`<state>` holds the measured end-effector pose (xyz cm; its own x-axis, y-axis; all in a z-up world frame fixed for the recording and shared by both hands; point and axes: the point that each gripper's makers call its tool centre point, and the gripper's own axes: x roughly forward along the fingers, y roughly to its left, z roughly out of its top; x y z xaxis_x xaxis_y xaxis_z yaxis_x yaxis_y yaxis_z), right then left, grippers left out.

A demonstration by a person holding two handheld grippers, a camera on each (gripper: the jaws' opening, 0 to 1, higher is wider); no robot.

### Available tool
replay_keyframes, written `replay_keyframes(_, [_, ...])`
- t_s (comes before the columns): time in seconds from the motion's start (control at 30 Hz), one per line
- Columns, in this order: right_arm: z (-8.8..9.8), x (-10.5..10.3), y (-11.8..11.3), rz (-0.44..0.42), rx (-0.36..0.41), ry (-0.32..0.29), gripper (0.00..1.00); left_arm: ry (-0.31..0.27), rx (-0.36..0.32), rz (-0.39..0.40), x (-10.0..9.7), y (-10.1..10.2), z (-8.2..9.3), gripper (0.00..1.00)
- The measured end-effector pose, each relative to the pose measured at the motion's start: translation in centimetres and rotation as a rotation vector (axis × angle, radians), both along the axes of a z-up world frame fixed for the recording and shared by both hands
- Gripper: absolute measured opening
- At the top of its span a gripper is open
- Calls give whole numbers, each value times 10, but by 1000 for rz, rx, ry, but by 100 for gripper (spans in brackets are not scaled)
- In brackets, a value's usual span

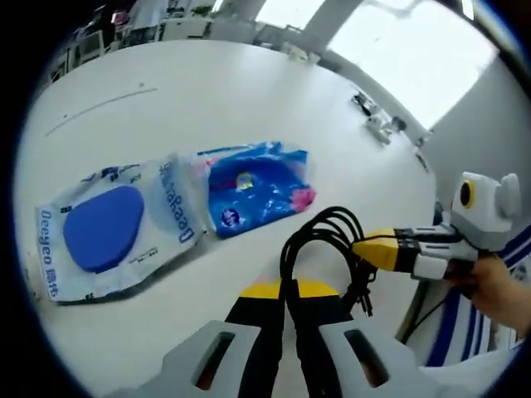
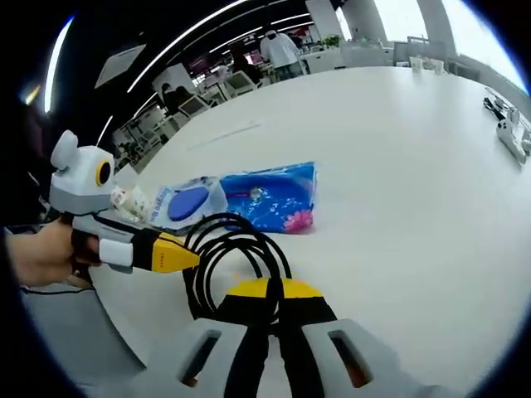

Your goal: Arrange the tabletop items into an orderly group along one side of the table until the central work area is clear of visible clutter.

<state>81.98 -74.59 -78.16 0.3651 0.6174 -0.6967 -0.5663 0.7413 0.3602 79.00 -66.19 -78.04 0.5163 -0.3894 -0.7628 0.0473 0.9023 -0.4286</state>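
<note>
Broadly, a white table [image 1: 249, 91] spans both views, its surface bare apart from a few items. In the left gripper view, bright windows lie beyond the far edge, and small white and dark objects [image 1: 377, 120] rest near that edge. In the right gripper view, the room behind holds desks, chairs and a standing person [image 2: 280, 48] under long ceiling lights.

From left to right in the left gripper view: a clear packet with a blue oval [image 1: 104, 228] lies flat, its right edge touching a blue printed packet [image 1: 253, 186]. Next comes a coiled black cable [image 1: 323, 249], its loops rising above the table. The left gripper [image 1: 288, 290] has its yellow-tipped jaws closed on one strand of the coil. At right, the right gripper [image 1: 377, 249], held by a hand [image 1: 498, 286], pinches the coil's other side with its jaws together.

In the right gripper view, the left gripper [image 2: 178, 259] enters from the left, the two packets lie behind the cable [image 2: 232, 257], and the right gripper [image 2: 270, 290] is clamped on it.
</note>
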Motion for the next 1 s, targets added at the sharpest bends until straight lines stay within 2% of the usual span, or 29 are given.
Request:
replay_keyframes(0.2, [-12, 1, -2, 16, -18, 10, 0, 14, 14, -7, 0, 0, -10, 0])
replay_keyframes(0.43, [-19, 4, -6, 21, -18, 9, 0, 1, 25, -27, 2, -3, -14, 0])
replay_keyframes(0.67, [-20, 6, -5, 40, -26, -13, 0, 4, 33, -36, 4, -3, -22, 0])
replay_keyframes(1.0, [-21, 8, -5, 47, -12, -39, 0, -28, 54, -53, 6, -2, -26, 0])
